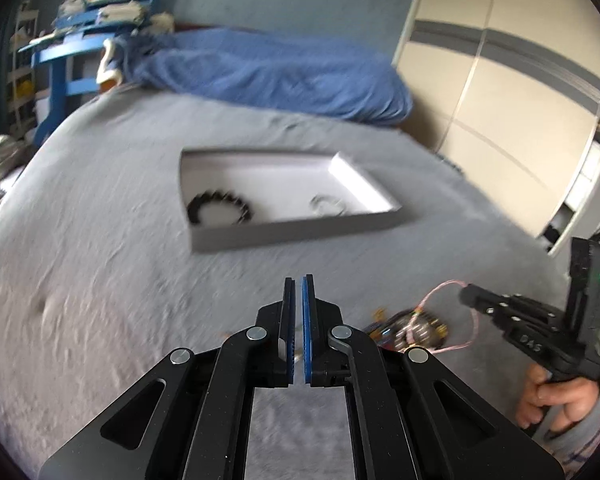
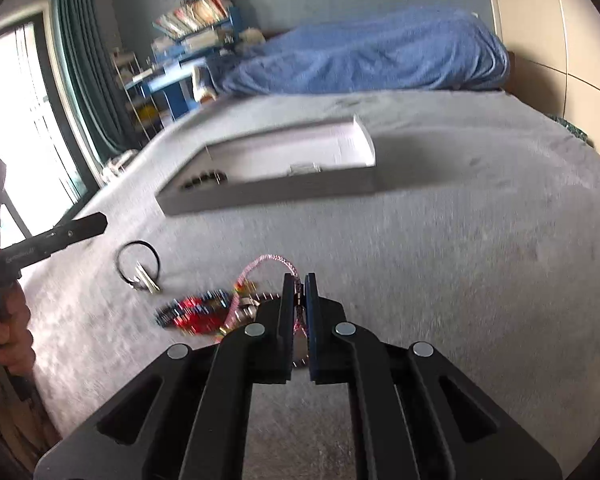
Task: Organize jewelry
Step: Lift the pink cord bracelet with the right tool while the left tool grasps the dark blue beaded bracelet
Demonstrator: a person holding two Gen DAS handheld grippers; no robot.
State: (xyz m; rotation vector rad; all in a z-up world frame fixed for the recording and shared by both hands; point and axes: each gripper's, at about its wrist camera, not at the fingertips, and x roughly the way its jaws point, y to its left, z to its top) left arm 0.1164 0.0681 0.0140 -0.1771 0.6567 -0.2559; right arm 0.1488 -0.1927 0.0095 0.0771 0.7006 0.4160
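A white shallow box (image 1: 356,184) (image 2: 364,140) lies on the grey bed; inside are a black beaded bracelet (image 1: 219,209) (image 2: 204,179) and a small silvery piece (image 1: 328,205) (image 2: 305,168). My right gripper (image 2: 299,280) (image 1: 466,294) is shut on a pink chain necklace (image 2: 268,261) (image 1: 440,288), lifting it off a pile of red and dark beaded jewelry (image 2: 196,312) (image 1: 412,328). A black cord necklace with silver pendants (image 2: 138,268) lies left of the pile. My left gripper (image 1: 299,280) (image 2: 96,222) is shut and empty above the bed.
A blue duvet (image 1: 276,72) (image 2: 364,56) is heaped at the bed's far end. A blue shelf unit (image 1: 80,40) stands left of it, a wardrobe (image 1: 512,92) on the right, a window with curtains (image 2: 28,112) at left.
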